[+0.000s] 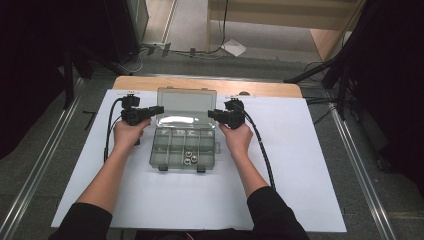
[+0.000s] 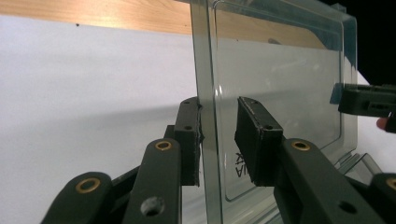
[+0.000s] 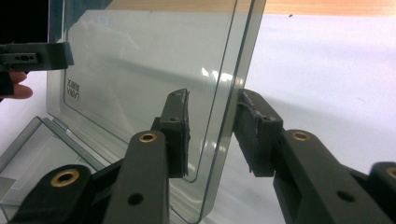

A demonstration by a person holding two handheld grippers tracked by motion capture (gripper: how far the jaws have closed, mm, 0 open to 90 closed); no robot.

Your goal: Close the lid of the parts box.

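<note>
Showing, largest first, relative to the organiser box:
Table (image 1: 310, 165): white sheet beneath the box
Organiser box (image 1: 184, 148): centred; clear lid (image 1: 186, 106) raised
Left gripper (image 1: 159, 109): at the lid's left edge; jaws straddle it, one pad (image 2: 192, 135) touching, the other apart
Right gripper (image 1: 212, 114): at the right edge; edge between pads (image 3: 254, 128); contact unclear
Nuts (image 1: 189, 159): front compartment

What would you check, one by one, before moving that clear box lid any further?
1. Lid stands between the left gripper fingers: ok.
2. Lid edge lies between the right gripper fingers: ok.
3. Both pairs of fingers press firmly on the lid: not ok, gaps show.
4. Box sits flat on the white sheet: ok.
5. Metal parts stay in a front compartment: ok.
6. Hinge sound: cannot tell.
</note>
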